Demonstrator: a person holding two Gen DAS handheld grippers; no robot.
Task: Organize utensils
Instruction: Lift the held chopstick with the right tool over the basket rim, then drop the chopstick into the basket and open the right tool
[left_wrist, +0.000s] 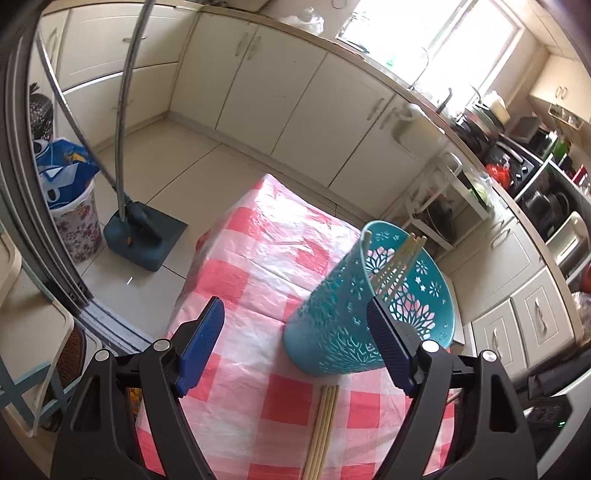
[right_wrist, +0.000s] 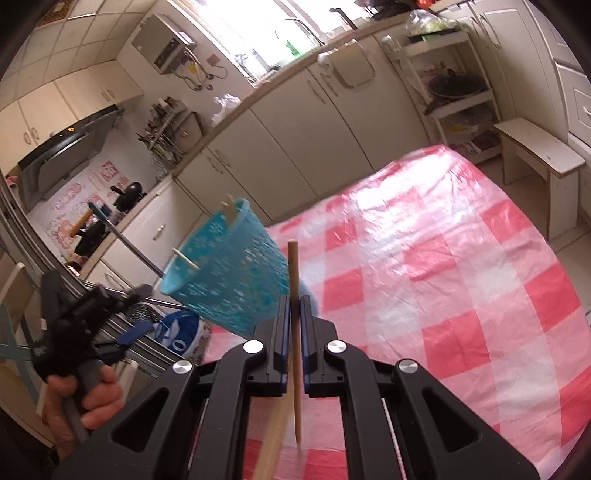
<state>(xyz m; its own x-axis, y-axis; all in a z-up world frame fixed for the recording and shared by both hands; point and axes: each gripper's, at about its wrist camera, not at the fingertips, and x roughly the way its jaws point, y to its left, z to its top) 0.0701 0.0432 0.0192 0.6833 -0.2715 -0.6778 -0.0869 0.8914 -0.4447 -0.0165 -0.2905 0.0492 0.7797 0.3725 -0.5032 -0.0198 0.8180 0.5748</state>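
Note:
A teal perforated holder stands on the red-and-white checked tablecloth with several pale chopsticks leaning inside it. My left gripper is open; its right pad overlaps the holder's rim, and its left pad is well clear. More pale chopsticks lie on the cloth just below the holder. In the right wrist view my right gripper is shut on a brown wooden chopstick that stands upright, just right of the holder. A hand holds the left gripper at the left.
A blue dustpan with a broom and a floral bin stand on the floor left of the table. Cream cabinets run behind. A white stool and a shelf rack sit beyond the table's far right corner.

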